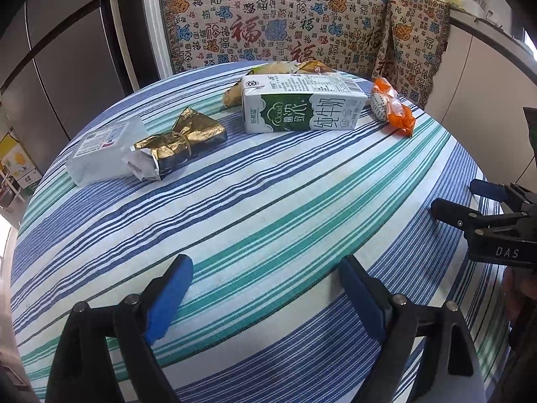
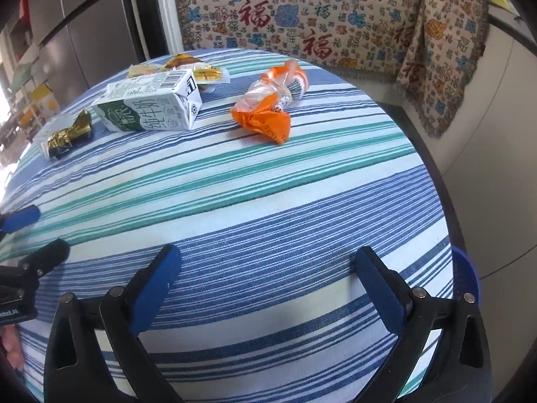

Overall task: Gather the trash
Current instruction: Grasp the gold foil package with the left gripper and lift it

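Observation:
Trash lies at the far side of the round striped table [image 1: 268, 208]. A green-and-white milk carton [image 1: 302, 105] lies on its side, also in the right wrist view [image 2: 151, 107]. An orange wrapper [image 1: 392, 105] lies to its right [image 2: 268, 107]. A gold-and-white wrapper [image 1: 147, 151] lies to its left [image 2: 67, 136]. Yellow wrappers [image 1: 285, 69] lie behind the carton [image 2: 188, 67]. My left gripper [image 1: 265, 288] is open and empty over the near table. My right gripper [image 2: 268, 278] is open and empty, also seen in the left wrist view [image 1: 470, 198].
A bench with a patterned cloth [image 1: 285, 20] runs behind the table. A grey refrigerator [image 1: 60, 67] stands at the left. A blue rim [image 2: 468, 272] shows past the table's right edge. A white counter [image 1: 486, 77] is at the right.

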### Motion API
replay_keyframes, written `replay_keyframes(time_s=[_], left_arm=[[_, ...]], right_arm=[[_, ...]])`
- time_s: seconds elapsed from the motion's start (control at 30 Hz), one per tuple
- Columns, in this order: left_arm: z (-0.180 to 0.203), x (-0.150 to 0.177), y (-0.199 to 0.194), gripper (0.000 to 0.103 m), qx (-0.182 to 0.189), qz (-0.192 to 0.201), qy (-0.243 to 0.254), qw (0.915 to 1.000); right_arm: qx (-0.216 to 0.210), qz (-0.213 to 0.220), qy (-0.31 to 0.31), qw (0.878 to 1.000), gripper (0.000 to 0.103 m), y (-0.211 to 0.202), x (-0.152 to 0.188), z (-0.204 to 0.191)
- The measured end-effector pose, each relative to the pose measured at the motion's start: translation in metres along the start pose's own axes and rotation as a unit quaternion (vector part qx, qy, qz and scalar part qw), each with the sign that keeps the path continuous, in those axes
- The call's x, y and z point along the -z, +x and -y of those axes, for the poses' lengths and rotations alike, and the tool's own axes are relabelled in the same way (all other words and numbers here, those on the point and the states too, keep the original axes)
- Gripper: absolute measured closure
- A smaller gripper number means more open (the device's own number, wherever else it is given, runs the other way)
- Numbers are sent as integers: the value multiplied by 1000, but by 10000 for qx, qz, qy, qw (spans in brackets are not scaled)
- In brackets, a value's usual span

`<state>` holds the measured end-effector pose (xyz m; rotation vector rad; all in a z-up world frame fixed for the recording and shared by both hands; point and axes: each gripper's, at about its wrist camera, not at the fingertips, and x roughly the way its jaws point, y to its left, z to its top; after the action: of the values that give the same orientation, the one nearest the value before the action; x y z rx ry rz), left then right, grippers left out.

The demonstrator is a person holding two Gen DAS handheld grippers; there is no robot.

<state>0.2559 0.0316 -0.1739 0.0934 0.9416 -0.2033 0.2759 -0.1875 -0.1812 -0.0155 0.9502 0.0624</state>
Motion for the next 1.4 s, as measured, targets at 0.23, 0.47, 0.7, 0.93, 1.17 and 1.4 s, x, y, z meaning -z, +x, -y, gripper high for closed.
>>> replay_keyframes(time_s=[0.23,0.47,0.7,0.93,1.17,1.4], left_arm=[[-31,-22,-10,11,250,161,451,9985],[-60,-93,-8,11,669,335,921,9929],[-60,-108,39,13,687,-284,1456,9865],[-64,-98,51,13,696,-568,1415,9858],[-74,-86,43,67,738,-607,836,9919],[-47,-45,10,66,368,-594,636,9955]], right_arm=[[-3,2,0,10000,0,0,1,-1],[-10,2,2,10000,0,0,1,0],[-12,5,1,10000,0,0,1,0],[-19,5,1,10000,0,0,1,0],[-25,8,-1,10000,0,0,0,1],[-30,8,-1,10000,0,0,1,1]])
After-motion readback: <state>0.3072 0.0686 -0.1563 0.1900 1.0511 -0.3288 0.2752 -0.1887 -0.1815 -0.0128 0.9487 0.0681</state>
